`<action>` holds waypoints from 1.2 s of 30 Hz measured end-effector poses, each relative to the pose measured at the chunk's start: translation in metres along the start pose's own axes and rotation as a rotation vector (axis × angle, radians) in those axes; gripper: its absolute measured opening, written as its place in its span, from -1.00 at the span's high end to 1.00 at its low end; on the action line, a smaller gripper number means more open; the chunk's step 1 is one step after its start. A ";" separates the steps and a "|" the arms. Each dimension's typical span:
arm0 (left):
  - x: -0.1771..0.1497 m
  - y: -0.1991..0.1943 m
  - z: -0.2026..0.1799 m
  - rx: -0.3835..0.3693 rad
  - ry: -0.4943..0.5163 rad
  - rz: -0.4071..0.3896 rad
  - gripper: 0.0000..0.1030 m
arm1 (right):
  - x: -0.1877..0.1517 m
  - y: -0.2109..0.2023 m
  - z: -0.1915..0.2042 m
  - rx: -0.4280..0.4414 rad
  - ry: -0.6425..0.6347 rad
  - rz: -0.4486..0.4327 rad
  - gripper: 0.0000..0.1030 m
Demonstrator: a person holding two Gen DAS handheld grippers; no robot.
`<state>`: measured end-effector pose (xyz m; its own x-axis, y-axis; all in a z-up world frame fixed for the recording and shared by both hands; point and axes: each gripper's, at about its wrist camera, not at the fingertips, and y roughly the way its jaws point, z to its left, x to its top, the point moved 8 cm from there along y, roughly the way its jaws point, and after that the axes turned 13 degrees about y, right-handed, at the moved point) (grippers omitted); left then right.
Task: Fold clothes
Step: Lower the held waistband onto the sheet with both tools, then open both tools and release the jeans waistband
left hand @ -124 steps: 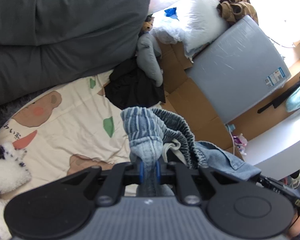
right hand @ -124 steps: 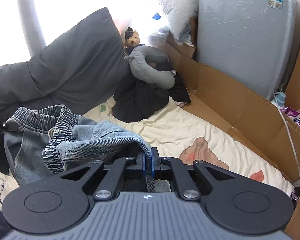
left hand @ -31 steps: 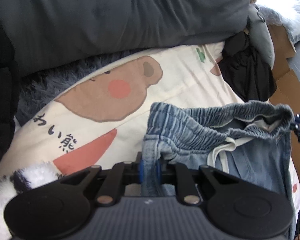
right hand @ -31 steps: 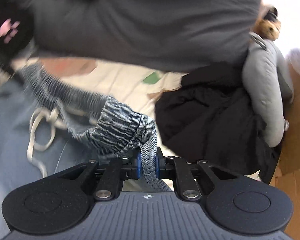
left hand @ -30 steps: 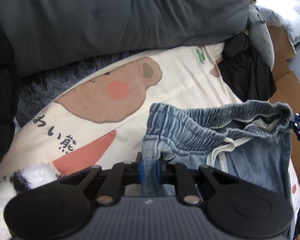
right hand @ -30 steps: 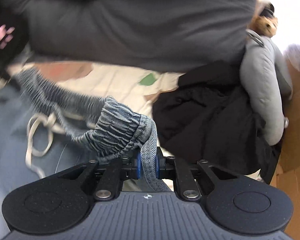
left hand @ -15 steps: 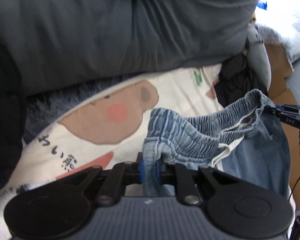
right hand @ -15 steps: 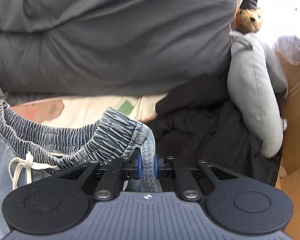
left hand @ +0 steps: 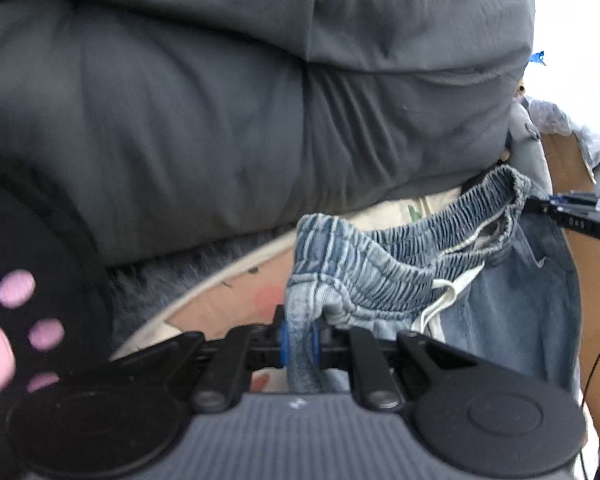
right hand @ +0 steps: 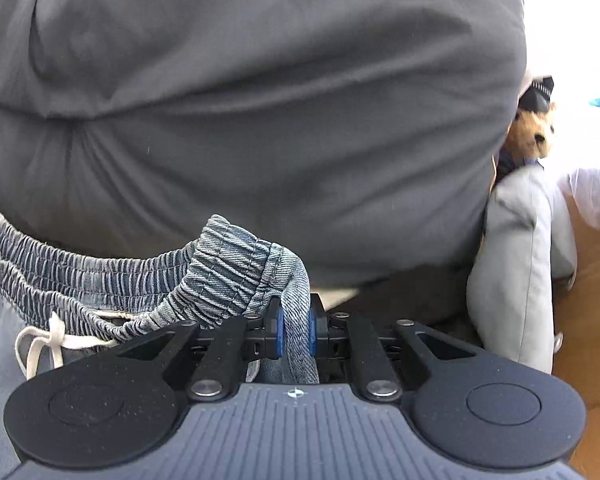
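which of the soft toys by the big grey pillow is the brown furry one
The small brown teddy, peeking out at the dark grey pillow's right edge. The light grey plush below it is smooth and pale, not brown or furry.

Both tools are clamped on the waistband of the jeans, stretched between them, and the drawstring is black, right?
Not quite: the drawstring is white, as the right wrist view shows. Left tool and right tool do clamp the jeans by the waistband.

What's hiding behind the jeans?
Behind the jeans a big grey duvet fills the view. Beneath them, a cream bear-print sheet shows; the jeans cover the rest of it.
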<state>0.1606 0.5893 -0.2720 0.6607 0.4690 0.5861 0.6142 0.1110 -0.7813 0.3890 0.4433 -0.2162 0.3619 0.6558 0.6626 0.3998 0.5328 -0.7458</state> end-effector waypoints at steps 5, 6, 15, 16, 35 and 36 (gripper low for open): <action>0.010 -0.008 0.017 0.018 -0.025 -0.067 0.78 | 0.017 0.010 0.012 -0.015 -0.011 0.000 0.80; 0.011 -0.009 0.018 0.029 -0.006 -0.080 0.78 | 0.017 0.015 0.014 -0.016 -0.005 0.018 0.78; -0.008 0.037 0.034 0.090 0.012 0.070 0.63 | 0.004 0.014 0.014 0.013 0.056 0.049 -0.13; -0.009 0.038 0.034 0.096 0.017 0.064 0.63 | -0.001 0.010 0.012 0.003 0.037 0.058 -0.14; -0.012 0.013 -0.058 -0.029 0.161 -0.009 0.24 | -0.196 -0.158 -0.029 -0.026 0.310 0.150 -0.18; -0.013 0.012 -0.067 -0.040 0.175 -0.008 0.22 | -0.208 -0.169 -0.031 -0.047 0.308 0.139 -0.18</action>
<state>0.1880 0.5259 -0.2748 0.7183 0.3083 0.6236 0.6343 0.0780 -0.7692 0.2720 0.2005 -0.2252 0.6505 0.5242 0.5496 0.3643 0.4196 -0.8314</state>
